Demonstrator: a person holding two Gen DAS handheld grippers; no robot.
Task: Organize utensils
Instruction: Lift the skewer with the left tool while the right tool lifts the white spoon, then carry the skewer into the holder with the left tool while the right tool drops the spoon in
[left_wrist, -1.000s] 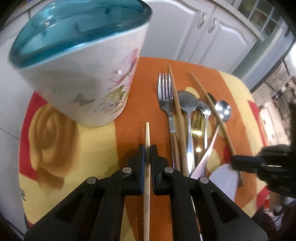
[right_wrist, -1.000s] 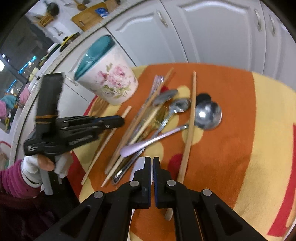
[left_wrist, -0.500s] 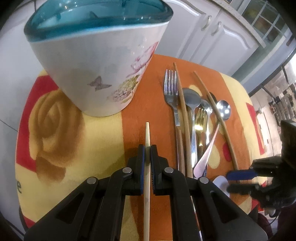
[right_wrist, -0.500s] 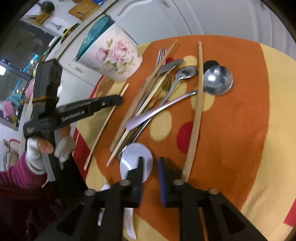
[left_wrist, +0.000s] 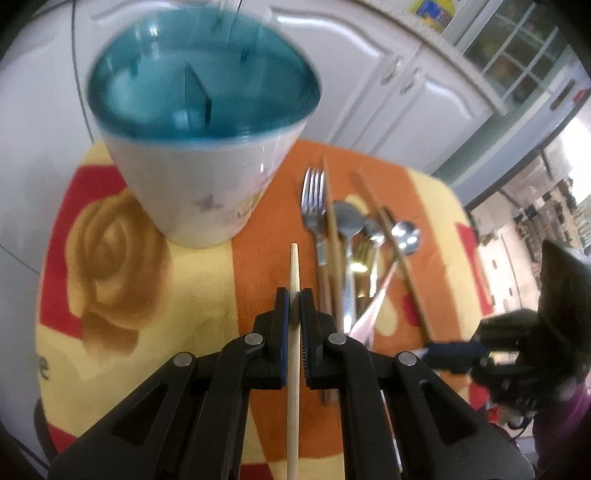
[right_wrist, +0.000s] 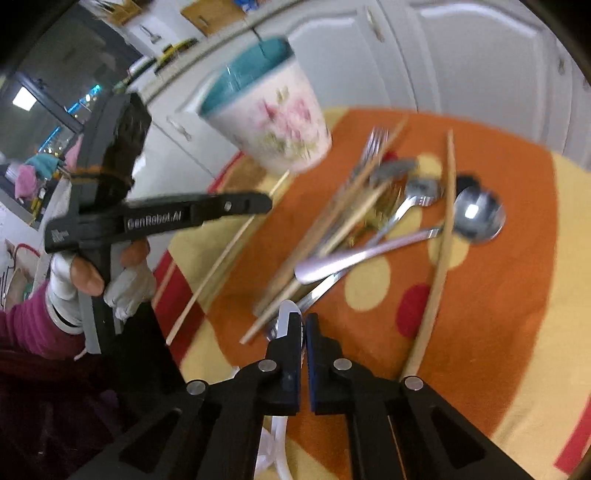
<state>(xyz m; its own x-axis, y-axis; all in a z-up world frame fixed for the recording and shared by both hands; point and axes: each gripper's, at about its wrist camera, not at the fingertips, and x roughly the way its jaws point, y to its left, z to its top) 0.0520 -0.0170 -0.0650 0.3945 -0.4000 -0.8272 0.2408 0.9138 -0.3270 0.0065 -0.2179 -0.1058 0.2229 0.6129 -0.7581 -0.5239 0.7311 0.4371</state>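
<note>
While left hand-held gripper (left_wrist: 294, 297) clamps chopstick (left_wrist: 293, 354), right hand-held gripper (right_wrist: 303, 325) nearly closed beside white spoon (right_wrist: 285, 318)

Indoor light, moderate, cool white; dark vignette at the corners of both fisheye views. Straight cabinet lines bow hard toward the edges. Motion blur smears the teal-rimmed white floral ceramic holder (right_wrist: 269, 110) in the right wrist view; its rim is soft in the left too. Bright glare spot on the round steel ladle bowl (right_wrist: 476, 214). Overexposed window at right edge, left view
</note>
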